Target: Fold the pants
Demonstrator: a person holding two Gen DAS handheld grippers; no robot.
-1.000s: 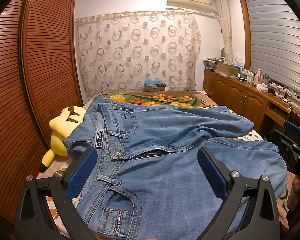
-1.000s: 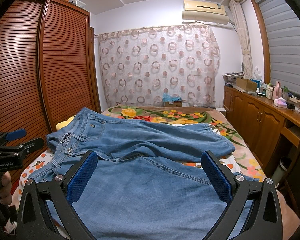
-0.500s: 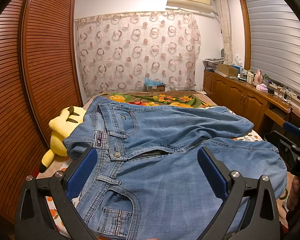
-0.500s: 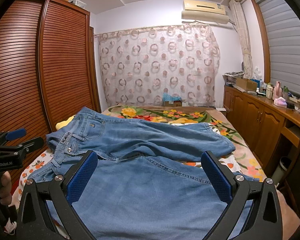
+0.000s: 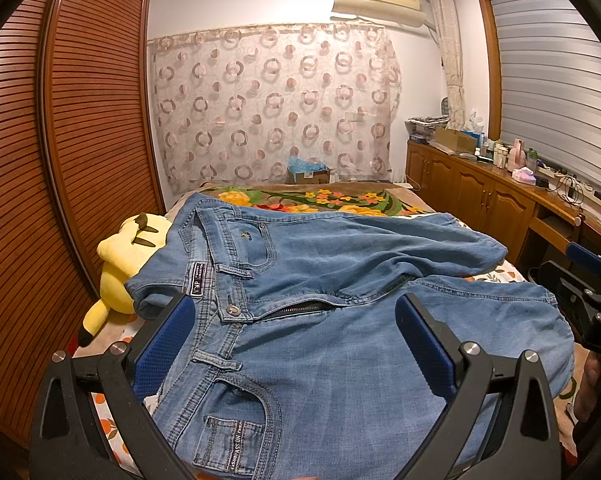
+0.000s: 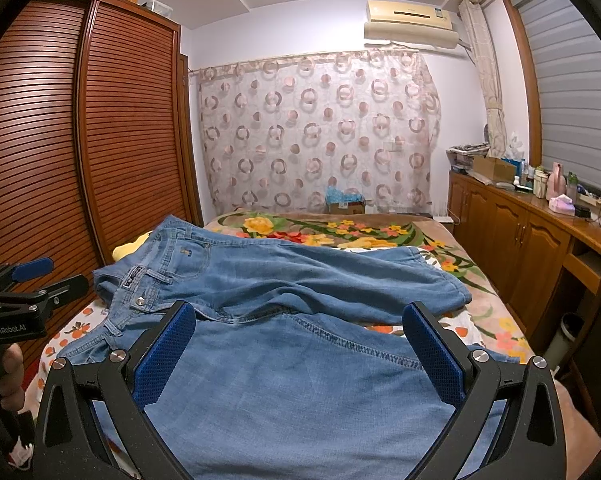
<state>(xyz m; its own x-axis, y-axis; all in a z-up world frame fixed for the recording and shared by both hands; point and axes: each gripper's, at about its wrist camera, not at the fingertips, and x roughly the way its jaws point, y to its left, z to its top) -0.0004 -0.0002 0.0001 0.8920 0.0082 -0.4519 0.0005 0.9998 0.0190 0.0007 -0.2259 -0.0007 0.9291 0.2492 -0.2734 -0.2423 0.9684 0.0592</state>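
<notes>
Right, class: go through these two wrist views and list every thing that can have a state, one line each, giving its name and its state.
jeans: spread flat on the bed, unfolded, legs apart
fly: unzipped, button undone
left gripper: open, holding nothing, above the waistband
right gripper: open, holding nothing, above a leg
yellow plush toy: lying beside the jeans, partly under the waistband
wardrobe doors: shut
window blind: lowered

Your bed [image 5: 396,200]: floral cover, orange-print sheet at near left corner. Your jeans [image 5: 340,320] lie spread across it, waistband left, legs right. Yellow plush toy [image 5: 120,256] at left edge, partly under waistband.
</notes>
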